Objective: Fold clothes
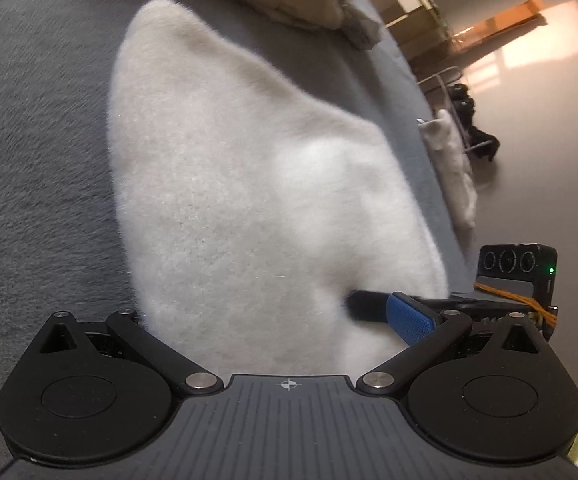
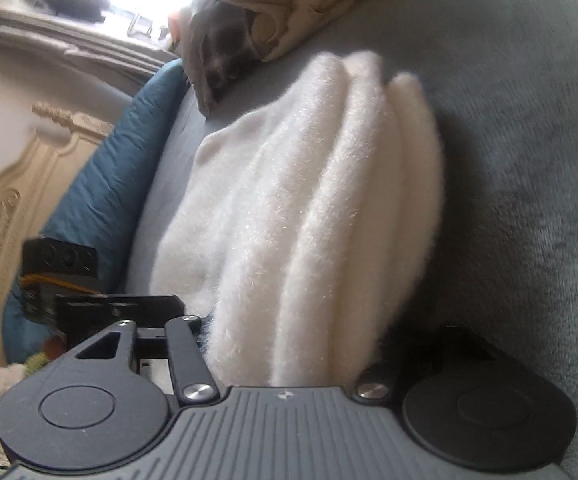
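Across a grey plush bed cover (image 1: 29, 160), a white fleecy garment (image 1: 229, 184) is stretched up toward both my cameras, its near edge lifted off the bed and its far end trailing on the cover. My right gripper (image 2: 309, 360) has the cloth bunched into thick ridges running straight into its mouth, so I judge it clenched on the garment, though its fingers are buried in fleece. My left gripper (image 1: 273, 344) is harder to read: its links stand spread wide, cloth lies over its mouth, and I cannot tell whether it is grasping.

Risk as I judge it: the fluffy pile is thick and slippery, so a shallow pinch could let one corner drop and skew the fold. The bunching on the right could also set creases.

Hidden from me: the garment's full outline, any sleeves or collar, and how many layers are stacked.
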Demonstrator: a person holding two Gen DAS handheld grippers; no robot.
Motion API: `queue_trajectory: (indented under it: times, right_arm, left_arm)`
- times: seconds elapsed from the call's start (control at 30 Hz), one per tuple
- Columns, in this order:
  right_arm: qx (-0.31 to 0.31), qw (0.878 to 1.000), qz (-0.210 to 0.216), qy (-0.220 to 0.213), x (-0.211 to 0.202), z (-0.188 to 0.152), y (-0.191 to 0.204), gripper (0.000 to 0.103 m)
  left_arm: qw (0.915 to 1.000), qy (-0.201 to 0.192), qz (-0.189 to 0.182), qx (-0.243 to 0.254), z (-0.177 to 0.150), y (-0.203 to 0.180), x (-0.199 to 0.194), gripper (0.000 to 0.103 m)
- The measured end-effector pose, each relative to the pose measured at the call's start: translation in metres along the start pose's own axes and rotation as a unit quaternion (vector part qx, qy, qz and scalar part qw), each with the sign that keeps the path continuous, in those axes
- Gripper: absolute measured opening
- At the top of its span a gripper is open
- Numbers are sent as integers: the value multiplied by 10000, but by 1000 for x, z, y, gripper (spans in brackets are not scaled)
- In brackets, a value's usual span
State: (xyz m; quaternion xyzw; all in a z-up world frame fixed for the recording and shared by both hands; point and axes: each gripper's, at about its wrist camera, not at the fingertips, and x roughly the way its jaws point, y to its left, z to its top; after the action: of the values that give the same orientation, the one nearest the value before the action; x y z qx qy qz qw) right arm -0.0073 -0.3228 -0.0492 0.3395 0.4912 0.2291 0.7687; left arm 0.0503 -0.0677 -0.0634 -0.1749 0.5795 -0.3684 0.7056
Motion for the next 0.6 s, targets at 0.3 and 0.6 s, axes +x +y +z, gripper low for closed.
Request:
queue_trajectory:
  times: [0.3, 0.6]
  right_arm:
    - [-660, 9973, -289, -117, -40, -5, 25, 57]
    - [-1148, 9904, -626, -447, -109, 9, 28, 57]
  left_arm:
    - [9998, -31, -180, 93, 4, -25, 1, 103]
    - [9951, 127, -507, 840, 26, -97, 28, 103]
